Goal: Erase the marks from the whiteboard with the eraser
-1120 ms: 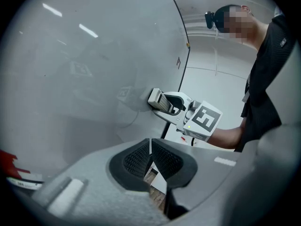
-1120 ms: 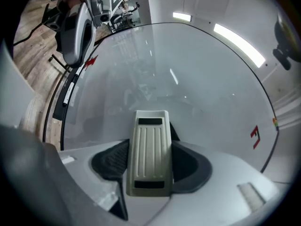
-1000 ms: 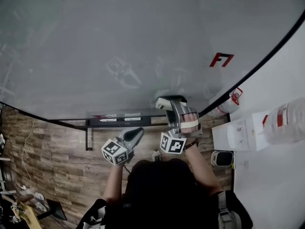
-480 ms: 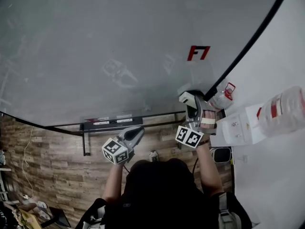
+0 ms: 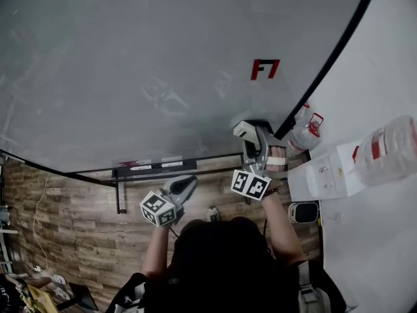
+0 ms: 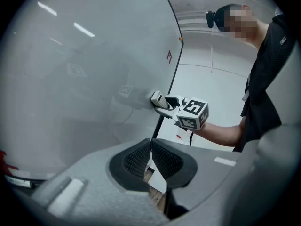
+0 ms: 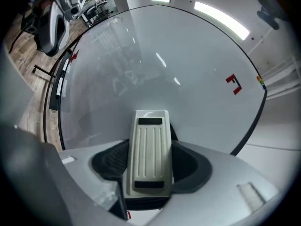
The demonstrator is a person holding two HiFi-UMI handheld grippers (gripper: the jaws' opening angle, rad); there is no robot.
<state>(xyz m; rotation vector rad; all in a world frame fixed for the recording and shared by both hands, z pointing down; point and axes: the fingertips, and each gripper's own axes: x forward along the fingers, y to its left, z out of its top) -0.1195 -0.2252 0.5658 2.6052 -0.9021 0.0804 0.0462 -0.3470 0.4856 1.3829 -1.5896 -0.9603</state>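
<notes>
Your right gripper (image 5: 251,135) has edged left, clamping the eraser (image 7: 149,149); press flat, sweep up to the red mark (image 5: 265,68) (seemingly the last). Left gripper (image 5: 186,184): jaws together, empty.

Wood-plank floor (image 5: 71,227) underfoot. Spray bottle (image 5: 301,134), red trigger — just beside a white water dispenser (image 5: 326,178) — clear jug (image 5: 384,154) attached, red label.

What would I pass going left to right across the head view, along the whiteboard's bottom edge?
The left gripper → eraser → bottle → jug.
</notes>
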